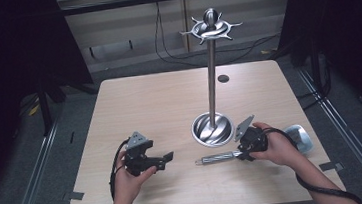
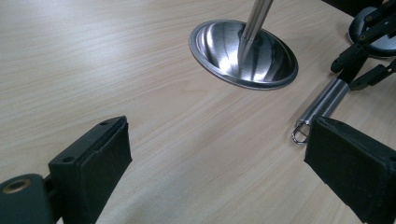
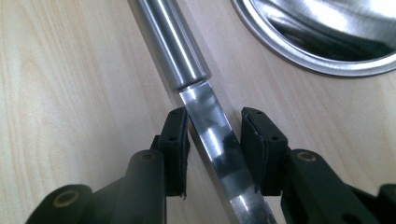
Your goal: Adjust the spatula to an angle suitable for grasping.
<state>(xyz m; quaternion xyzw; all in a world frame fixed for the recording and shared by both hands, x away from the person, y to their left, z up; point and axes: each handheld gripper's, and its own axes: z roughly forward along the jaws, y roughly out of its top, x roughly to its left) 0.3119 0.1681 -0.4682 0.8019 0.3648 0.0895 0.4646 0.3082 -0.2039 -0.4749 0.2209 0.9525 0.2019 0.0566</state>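
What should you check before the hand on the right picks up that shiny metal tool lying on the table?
1. Right gripper straddles the utensil: ok, one jaw stands on each side of the flat neck just below the round handle.
2. Jaws closed on it: not ok, a gap shows at the right pad; it is not clamped yet.
3. Utensil lies flat on the table: ok.
4. Stand's base dish clear of the lift path: cannot tell, its rim sits close beside the utensil.
5. Left gripper out of the way: ok, open, holding nothing, apart from the utensil's loop end.
6. Hooks at the stand's top free: ok, nothing hangs there.
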